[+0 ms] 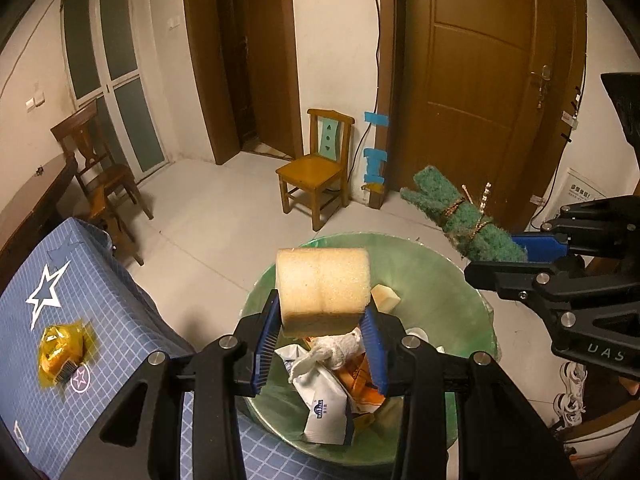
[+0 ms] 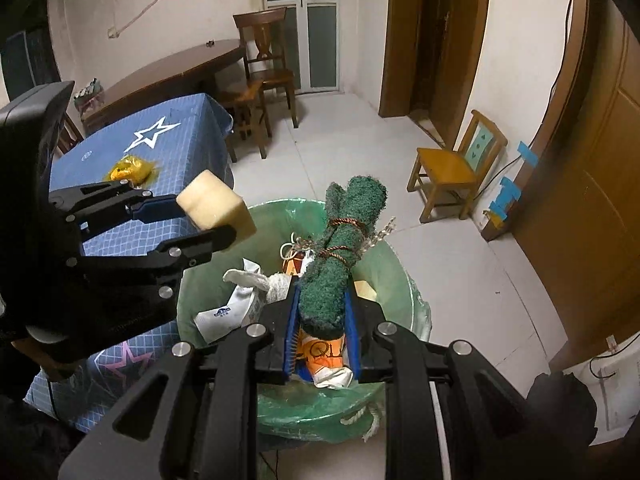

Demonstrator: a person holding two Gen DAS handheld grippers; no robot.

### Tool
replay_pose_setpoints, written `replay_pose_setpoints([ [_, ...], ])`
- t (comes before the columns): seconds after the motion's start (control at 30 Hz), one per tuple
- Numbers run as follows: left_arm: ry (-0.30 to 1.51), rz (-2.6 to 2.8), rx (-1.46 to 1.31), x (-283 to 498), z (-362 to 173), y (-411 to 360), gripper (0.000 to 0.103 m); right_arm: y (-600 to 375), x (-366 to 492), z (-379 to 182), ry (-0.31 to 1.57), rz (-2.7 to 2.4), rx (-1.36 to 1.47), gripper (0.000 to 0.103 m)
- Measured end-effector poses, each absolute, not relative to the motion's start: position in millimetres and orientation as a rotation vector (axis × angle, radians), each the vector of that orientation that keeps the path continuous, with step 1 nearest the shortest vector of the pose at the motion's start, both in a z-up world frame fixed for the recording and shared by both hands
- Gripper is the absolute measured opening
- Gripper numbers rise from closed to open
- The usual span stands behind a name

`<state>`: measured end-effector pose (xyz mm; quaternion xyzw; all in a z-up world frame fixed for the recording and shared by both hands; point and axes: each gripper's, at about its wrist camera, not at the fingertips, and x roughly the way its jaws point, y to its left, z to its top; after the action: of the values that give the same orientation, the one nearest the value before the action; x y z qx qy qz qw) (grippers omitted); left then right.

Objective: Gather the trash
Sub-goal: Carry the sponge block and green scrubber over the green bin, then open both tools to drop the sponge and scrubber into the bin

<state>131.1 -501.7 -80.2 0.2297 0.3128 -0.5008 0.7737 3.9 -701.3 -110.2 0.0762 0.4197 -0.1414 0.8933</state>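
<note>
My left gripper (image 1: 320,344) is shut on a yellow sponge block (image 1: 323,284), held just above the green-lined trash bin (image 1: 460,300). From the right wrist view the same sponge (image 2: 214,204) hangs over the bin's left rim (image 2: 400,280). My right gripper (image 2: 323,340) is shut on a rolled green scouring pad (image 2: 340,256) tied with cord, also above the bin; that pad (image 1: 460,216) shows at the right in the left wrist view. Inside the bin lie a white packet (image 1: 326,404), crumpled white tissue and orange wrappers. A yellow wrapper (image 1: 60,350) remains on the blue cloth.
A table with a blue checked star cloth (image 1: 48,292) stands left of the bin. A small yellow chair (image 1: 316,172) sits by the wall, near brown doors (image 1: 480,80). Dark wooden chairs (image 2: 264,76) and a dark table (image 2: 168,72) stand behind the blue table.
</note>
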Motion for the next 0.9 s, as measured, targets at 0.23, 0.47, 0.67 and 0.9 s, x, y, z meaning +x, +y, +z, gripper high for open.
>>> replay_pose_setpoints([
  [0.23,0.701,-1.076,0.483,143.3,-86.6,-496.1,0.040,-698.7,11.5,-110.9,0.876,-0.285,0.147,0.018],
  [0.47,0.709,-1.090,0.474,146.3,-84.7,-492.9,0.040,-703.3,14.3,-115.6,0.893,-0.274,0.142,0.021],
  [0.67,0.733,-1.095,0.469,148.8,-88.3,-489.3,0.066,-710.8,11.8,-118.8,0.889,-0.279,0.168,0.034],
  [0.9,0.734,-1.103,0.473,146.8,-92.7,-478.7,0.066,-708.1,2.0,-121.4,0.878,-0.288,0.183,0.034],
])
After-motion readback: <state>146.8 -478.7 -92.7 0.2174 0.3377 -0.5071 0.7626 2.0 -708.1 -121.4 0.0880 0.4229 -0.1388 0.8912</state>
